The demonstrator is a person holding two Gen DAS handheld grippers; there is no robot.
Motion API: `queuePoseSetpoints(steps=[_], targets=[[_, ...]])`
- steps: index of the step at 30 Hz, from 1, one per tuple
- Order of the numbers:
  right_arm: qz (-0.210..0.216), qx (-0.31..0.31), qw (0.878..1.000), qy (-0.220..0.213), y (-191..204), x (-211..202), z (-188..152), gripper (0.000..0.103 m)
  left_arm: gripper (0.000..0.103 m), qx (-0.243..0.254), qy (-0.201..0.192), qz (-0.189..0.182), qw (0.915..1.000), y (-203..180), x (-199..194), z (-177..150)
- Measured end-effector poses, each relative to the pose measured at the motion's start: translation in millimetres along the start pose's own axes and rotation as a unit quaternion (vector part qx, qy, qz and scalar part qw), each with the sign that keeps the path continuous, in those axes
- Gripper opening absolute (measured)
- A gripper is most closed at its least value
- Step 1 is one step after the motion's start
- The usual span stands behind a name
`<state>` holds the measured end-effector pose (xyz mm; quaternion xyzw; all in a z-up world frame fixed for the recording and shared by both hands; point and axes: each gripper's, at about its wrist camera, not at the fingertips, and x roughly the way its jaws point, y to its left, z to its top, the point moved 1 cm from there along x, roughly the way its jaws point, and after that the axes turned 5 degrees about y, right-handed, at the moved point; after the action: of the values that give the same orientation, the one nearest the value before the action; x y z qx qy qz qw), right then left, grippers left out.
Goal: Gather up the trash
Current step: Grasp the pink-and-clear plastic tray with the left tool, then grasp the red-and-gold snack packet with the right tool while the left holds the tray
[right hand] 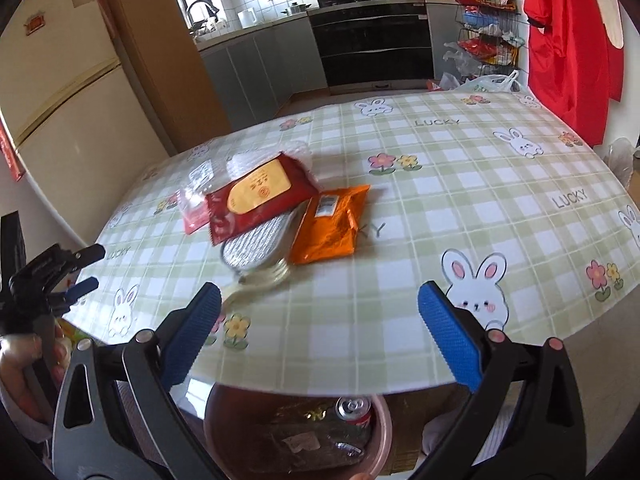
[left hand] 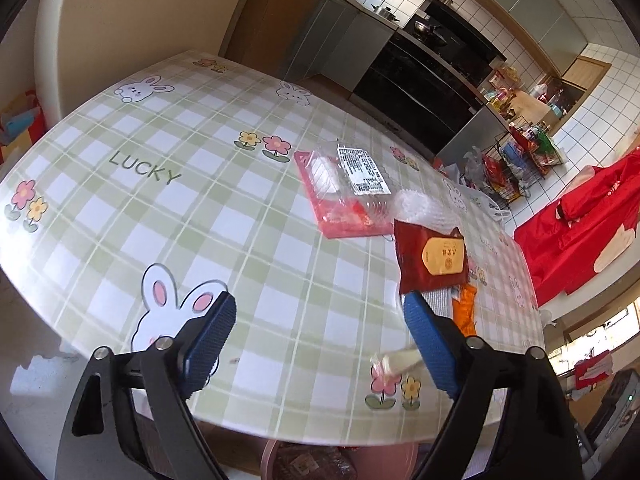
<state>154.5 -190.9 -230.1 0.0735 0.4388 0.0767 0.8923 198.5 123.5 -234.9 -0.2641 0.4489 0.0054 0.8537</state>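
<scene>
Both jaws wide, empty; pink bin [right hand: 384, 436] holds can [right hand: 354, 410]; red packet [right hand: 260, 196], orange packet [right hand: 332, 228], foil tray [right hand: 252, 248] left on table [right hand: 460, 184]

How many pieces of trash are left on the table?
5 visible: a dark red packet on top of a foil tray, an orange packet beside them, a clear plastic box behind, and a cream scrap by the near edge. More may lie underneath.

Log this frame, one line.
left claw open | right claw open | red packet, orange packet on table | bin below
</scene>
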Motion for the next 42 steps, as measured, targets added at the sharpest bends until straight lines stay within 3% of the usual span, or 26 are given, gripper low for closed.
queuePoseSetpoints(steps=[3, 7, 12, 17, 21, 31, 32, 34, 42], targets=[[-0.022, -0.004, 1.0, 0.0, -5, 14, 10, 0.097, 0.06, -0.016, -0.001, -0.009, 0.9998, -5, 26, 28], [-0.03, -0.011, 0.999, 0.007, -11, 33, 19, 0.097, 0.057, -0.026, -0.015, -0.016, 0.9994, -16, 58, 59], [-0.023, -0.02, 0.999, 0.015, -18, 55, 32, 0.097, 0.057, -0.018, -0.001, 0.009, 0.9998, -25, 107, 84], [-0.014, -0.019, 1.0, 0.012, -26, 70, 46, 0.097, 0.057, -0.048, -0.009, 0.026, 0.9985, -17, 132, 98], [-0.012, -0.015, 1.0, 0.018, -33, 82, 53, 0.097, 0.045, -0.045, -0.007, 0.035, 0.9983, -16, 147, 99], [0.0, -0.02, 0.999, 0.031, -35, 95, 58, 0.097, 0.032, -0.039, -0.041, 0.008, 0.9984, -16, 150, 92], [0.002, -0.02, 0.999, 0.034, -33, 96, 58, 0.097, 0.018, -0.042, -0.046, -0.001, 0.998, -13, 148, 92], [0.005, -0.021, 0.999, 0.037, -31, 96, 59, 0.097, 0.014, -0.05, -0.046, -0.004, 0.9977, -10, 145, 94], [0.037, -0.042, 0.997, 0.056, -16, 110, 68, 0.097, 0.013, -0.026, -0.061, -0.032, 0.9973, -7, 115, 99]])
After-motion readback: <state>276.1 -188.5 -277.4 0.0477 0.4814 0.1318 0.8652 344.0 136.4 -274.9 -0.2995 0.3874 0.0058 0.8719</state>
